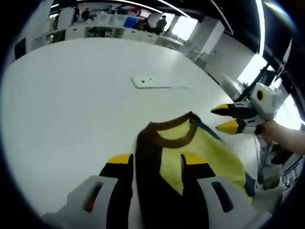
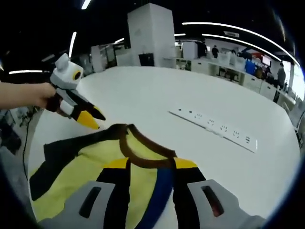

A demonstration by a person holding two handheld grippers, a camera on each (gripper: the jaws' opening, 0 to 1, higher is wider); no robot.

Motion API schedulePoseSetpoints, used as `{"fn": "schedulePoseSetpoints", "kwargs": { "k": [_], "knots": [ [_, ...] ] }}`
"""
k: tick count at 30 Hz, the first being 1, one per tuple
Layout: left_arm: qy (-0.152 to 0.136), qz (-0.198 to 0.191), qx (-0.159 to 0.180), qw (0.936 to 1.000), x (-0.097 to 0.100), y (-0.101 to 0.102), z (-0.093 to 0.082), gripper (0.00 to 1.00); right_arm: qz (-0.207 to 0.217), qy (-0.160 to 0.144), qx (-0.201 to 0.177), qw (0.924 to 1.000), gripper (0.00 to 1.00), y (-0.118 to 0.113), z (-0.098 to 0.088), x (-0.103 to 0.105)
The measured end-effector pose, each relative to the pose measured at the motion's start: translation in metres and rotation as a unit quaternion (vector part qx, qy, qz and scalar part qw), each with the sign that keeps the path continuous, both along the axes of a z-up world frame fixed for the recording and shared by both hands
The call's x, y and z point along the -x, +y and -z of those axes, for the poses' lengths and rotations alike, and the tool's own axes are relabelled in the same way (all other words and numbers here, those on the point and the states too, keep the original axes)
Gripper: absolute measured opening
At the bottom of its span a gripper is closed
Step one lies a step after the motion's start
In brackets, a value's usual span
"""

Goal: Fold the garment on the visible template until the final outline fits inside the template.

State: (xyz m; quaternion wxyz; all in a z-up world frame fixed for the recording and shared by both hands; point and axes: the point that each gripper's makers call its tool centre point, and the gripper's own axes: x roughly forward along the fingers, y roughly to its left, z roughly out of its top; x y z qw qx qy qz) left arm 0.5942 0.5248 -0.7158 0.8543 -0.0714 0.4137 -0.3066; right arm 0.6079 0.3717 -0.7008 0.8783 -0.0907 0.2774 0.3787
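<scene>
A yellow garment (image 1: 209,152) with a brown collar, black sleeves and blue trim lies on the white table (image 1: 71,95). In the left gripper view my left gripper (image 1: 156,160) stands open, its yellow-tipped jaws on either side of the collar. My right gripper (image 1: 224,119) comes in from the right, open, its tips just off the collar's far end. In the right gripper view the garment (image 2: 81,176) spreads to the left, and my right gripper (image 2: 151,163) is open over the collar and a blue stripe. My left gripper (image 2: 93,119) points at the collar from the left.
A white power strip (image 1: 152,82) lies flat on the table beyond the garment, long and slanted in the right gripper view (image 2: 214,129). A hand (image 2: 24,95) holds the left gripper. The table (image 2: 157,95) stretches wide behind. Desks and people stand far back.
</scene>
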Motion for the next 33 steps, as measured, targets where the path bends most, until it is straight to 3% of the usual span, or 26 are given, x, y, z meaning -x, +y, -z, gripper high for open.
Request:
{"fn": "schedulePoseSetpoints", "kwargs": {
  "k": [11, 20, 33],
  "knots": [
    [-0.005, 0.002, -0.007, 1.0, 0.024, 0.004, -0.005, 0.53, 0.008, 0.004, -0.003, 1.0, 0.59, -0.007, -0.003, 0.024],
    [-0.019, 0.02, -0.012, 0.9996, 0.051, -0.002, -0.014, 0.65, 0.015, -0.014, -0.019, 0.9996, 0.83, -0.014, -0.016, 0.046],
    [-0.024, 0.034, -0.005, 0.9991, 0.09, -0.004, -0.023, 0.81, 0.022, -0.012, -0.019, 0.9995, 1.0, -0.028, -0.022, 0.08]
  ]
}}
